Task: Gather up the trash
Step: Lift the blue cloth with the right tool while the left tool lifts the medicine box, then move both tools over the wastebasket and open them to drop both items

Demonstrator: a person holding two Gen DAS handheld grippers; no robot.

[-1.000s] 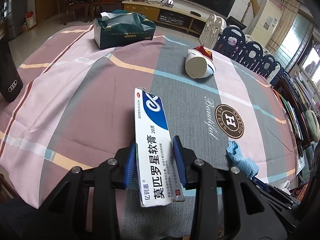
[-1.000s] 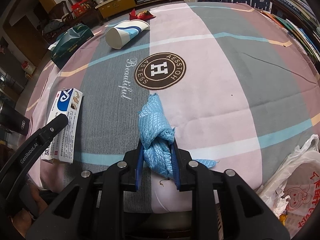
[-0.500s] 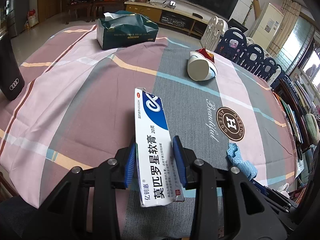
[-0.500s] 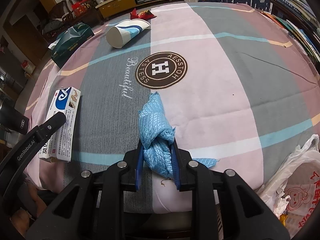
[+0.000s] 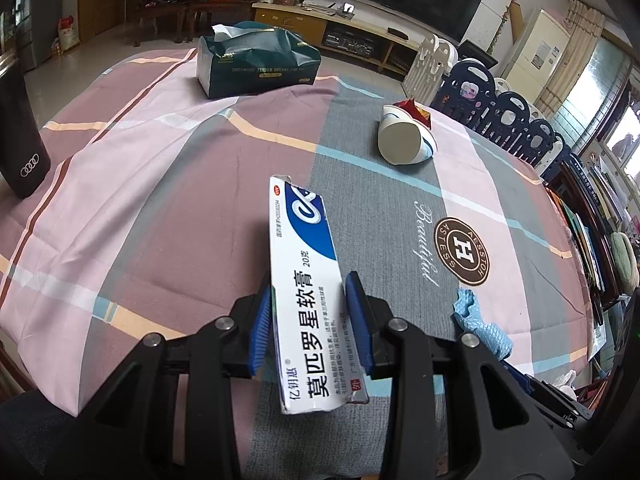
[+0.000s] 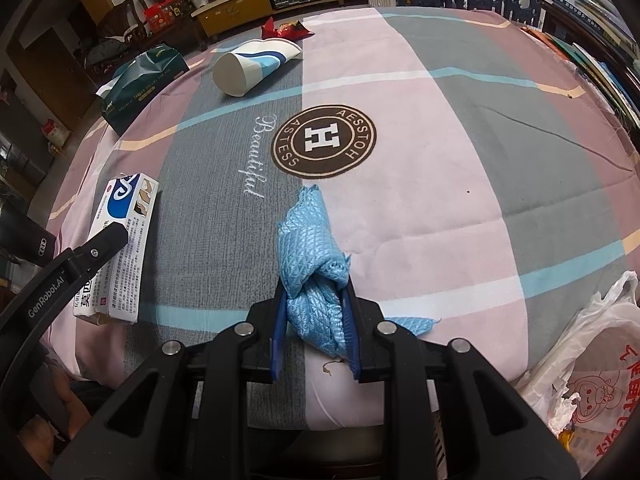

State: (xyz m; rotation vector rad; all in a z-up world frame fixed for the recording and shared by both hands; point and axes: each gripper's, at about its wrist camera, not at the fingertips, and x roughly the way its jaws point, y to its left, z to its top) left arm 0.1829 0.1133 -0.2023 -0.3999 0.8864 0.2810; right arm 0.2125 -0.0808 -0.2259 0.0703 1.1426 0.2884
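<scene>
Your left gripper (image 5: pixel 307 322) is clamped on the white-and-blue ointment box (image 5: pixel 306 292), lifted above the tablecloth's (image 5: pixel 168 184) near edge. Your right gripper (image 6: pixel 314 322) pinches the crumpled blue cloth (image 6: pixel 310 260) (a plastic bag (image 6: pixel 592 364) sits right of it). Farther off, a paper cup (image 5: pixel 404 144) lies tipped beside a red wrapper (image 6: pixel 286 30); beyond, a green tissue pack (image 5: pixel 256 64).

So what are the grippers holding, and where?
Left gripper pinches the box near its lower end; right gripper pinches the blue cloth's bunched lower part.
</scene>
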